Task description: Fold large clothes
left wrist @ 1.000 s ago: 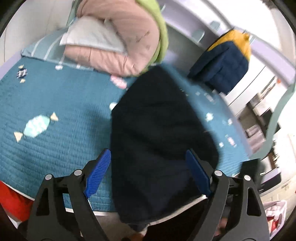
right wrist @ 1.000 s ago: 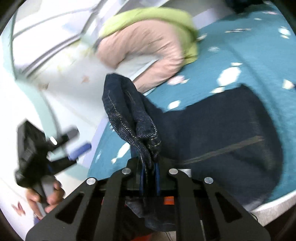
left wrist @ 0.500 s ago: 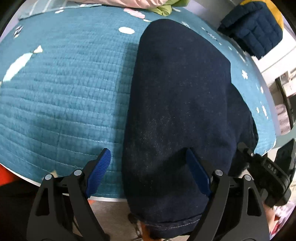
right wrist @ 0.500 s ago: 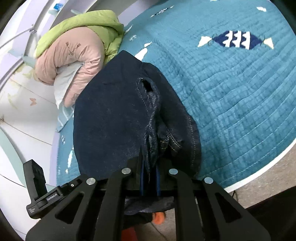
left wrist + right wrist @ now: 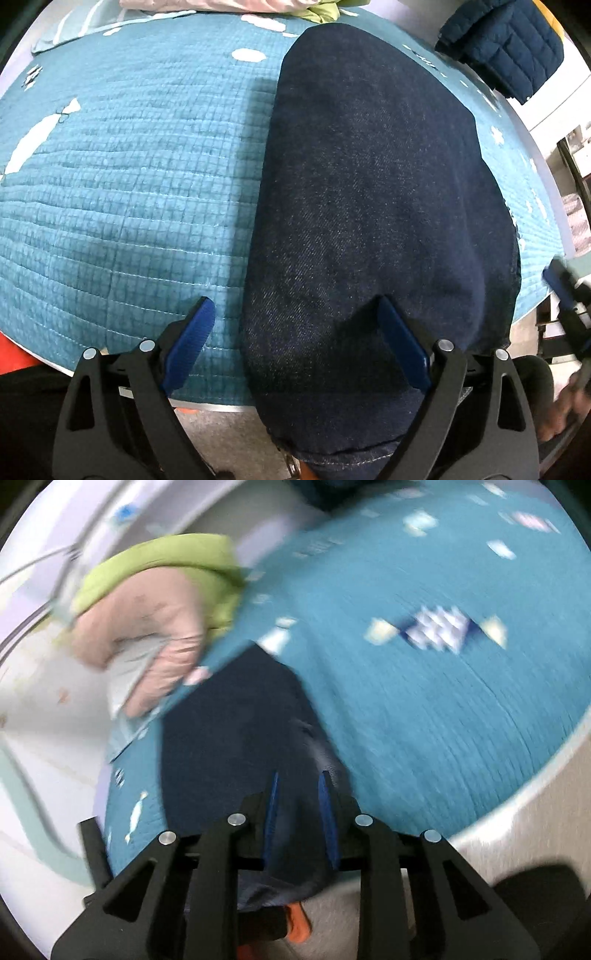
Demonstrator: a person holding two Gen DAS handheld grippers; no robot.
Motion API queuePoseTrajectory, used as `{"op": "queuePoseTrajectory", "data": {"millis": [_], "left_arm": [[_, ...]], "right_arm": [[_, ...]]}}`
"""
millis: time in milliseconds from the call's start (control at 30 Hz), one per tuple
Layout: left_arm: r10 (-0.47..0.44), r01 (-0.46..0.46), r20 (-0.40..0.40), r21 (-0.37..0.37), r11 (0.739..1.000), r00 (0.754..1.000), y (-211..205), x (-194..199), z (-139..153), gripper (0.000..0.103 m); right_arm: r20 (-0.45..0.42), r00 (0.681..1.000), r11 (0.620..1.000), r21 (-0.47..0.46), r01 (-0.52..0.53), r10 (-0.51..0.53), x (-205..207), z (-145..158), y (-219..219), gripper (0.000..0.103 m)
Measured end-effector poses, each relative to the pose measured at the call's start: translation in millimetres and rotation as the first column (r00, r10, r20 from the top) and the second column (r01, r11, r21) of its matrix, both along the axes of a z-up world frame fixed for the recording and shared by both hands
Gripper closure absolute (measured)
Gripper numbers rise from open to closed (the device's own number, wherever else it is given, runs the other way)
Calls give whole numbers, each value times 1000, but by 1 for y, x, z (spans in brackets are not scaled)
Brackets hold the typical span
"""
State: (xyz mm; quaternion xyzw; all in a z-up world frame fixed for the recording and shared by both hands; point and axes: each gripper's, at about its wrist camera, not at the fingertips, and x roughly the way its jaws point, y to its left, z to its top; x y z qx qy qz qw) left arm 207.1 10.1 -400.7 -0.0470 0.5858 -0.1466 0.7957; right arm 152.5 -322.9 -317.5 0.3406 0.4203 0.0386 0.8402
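Observation:
Dark blue jeans [image 5: 369,203] lie folded in a long strip on the teal quilt [image 5: 129,184], their near end hanging over the bed's front edge. My left gripper [image 5: 295,332] hovers over that near end, open and opening wider, its blue pads [image 5: 190,343] straddling the denim's left edge without touching. In the blurred right wrist view, my right gripper [image 5: 298,794] is opening; its pads stand a little apart over the jeans [image 5: 229,738], with denim showing in the gap and no bunch pinched. The right gripper [image 5: 565,288] also shows blurred at the left wrist view's right edge.
A pink and green bedding roll [image 5: 147,627] lies at the head of the bed. A navy padded jacket [image 5: 506,48] sits at the far right corner. The bed's white edge [image 5: 517,805] runs close in front, with grey floor and something orange [image 5: 295,923] below.
The left gripper has dropped close over the jeans' near end. The right gripper has let go of the bunched denim it held, its pads have parted, and its view has swung.

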Motion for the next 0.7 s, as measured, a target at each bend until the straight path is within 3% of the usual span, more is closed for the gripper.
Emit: {"op": "queuePoseTrajectory", "data": {"millis": [100, 200, 233, 300, 400, 433, 467, 600, 700], "left_arm": [[-3, 3, -3, 1, 1000, 1000, 0, 1, 0, 14], [-3, 2, -14, -17, 1000, 1000, -2, 5, -1, 14], [-3, 3, -16, -23, 1000, 1000, -2, 6, -2, 14], [-2, 2, -12, -31, 1000, 1000, -1, 5, -1, 14], [-2, 1, -13, -43, 999, 1000, 1, 4, -2, 14], [-1, 1, -15, -47, 999, 1000, 2, 4, -3, 14], [-1, 0, -14, -46, 999, 1000, 2, 4, -3, 13], [8, -9, -16, -45, 999, 1000, 2, 3, -2, 13], [13, -14, -17, -47, 999, 1000, 3, 3, -3, 13]], "right_arm": [[-26, 998, 998, 15, -62, 63, 23, -15, 14, 81], [-194, 980, 999, -12, -43, 40, 34, -63, 14, 90], [-184, 983, 1000, 16, -22, 24, 32, -69, 8, 98], [-181, 983, 997, 70, -15, 27, 26, -66, -1, 100], [-153, 987, 988, 145, 60, -38, 4, -53, -18, 76], [-147, 987, 983, 163, 86, -62, -4, -52, -21, 56], [-168, 981, 974, 187, 127, -95, -13, -55, -26, 46], [-274, 958, 959, 236, 155, -88, -22, -81, -27, 45], [-275, 960, 947, 288, 139, -57, -20, -87, -23, 45]]}}
